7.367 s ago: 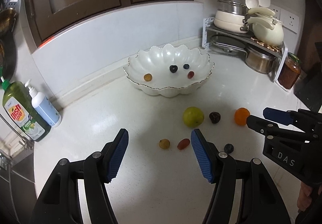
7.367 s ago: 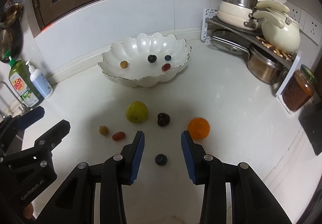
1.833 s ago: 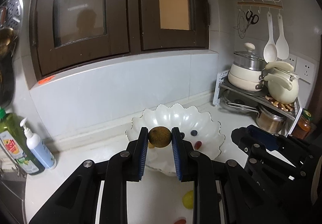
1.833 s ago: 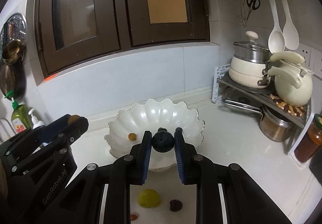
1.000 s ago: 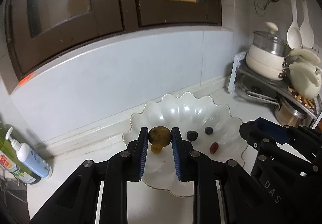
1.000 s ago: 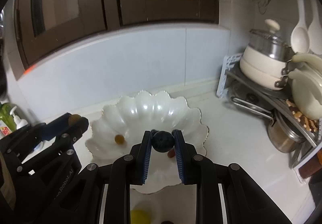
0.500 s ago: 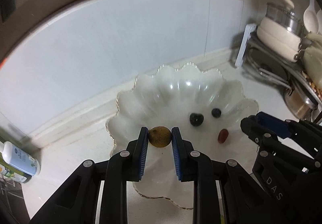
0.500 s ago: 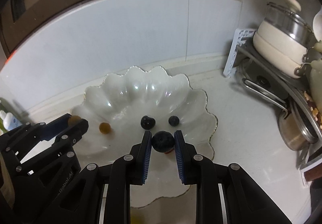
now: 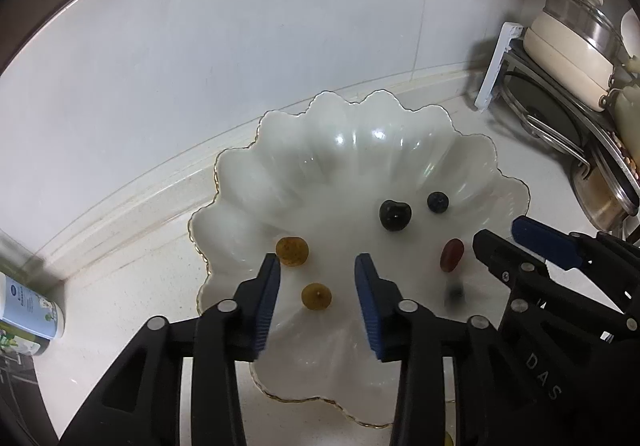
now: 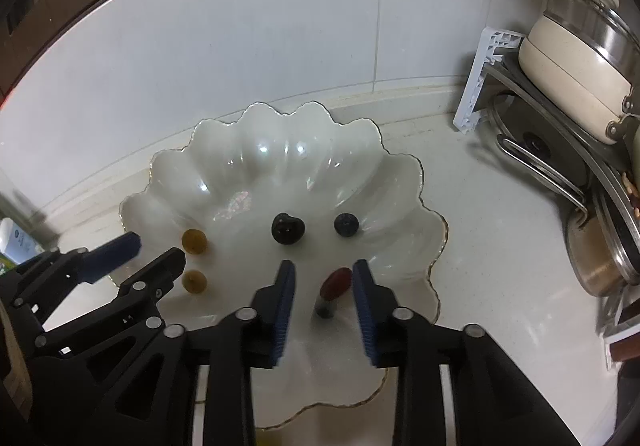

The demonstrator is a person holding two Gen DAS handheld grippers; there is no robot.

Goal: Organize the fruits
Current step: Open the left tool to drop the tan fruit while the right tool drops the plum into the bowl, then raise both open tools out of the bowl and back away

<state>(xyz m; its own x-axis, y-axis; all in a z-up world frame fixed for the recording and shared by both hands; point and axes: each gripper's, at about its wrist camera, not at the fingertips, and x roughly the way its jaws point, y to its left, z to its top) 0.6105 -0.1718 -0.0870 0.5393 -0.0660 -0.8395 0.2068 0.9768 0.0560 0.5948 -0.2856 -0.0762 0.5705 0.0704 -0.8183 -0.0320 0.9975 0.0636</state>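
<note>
A white scalloped bowl lies below both grippers. My left gripper hovers over its left side with the jaws opening. A yellow-brown fruit lies free in the bowl between the pads, touching neither, beside a second one. Over the right side my right gripper has its jaws opening too. A dark round fruit shows blurred and free between its pads. A red grape, a dark cherry and a blueberry also lie in the bowl.
A rack at the right carries a cream lidded pot above a steel pot. A soap bottle stands at the left edge. The tiled wall rises right behind the bowl.
Both grippers have sunk closer over the bowl. Their jaws have parted, letting go of the yellow-brown fruit and the dark fruit, which now sit low in the bowl.
</note>
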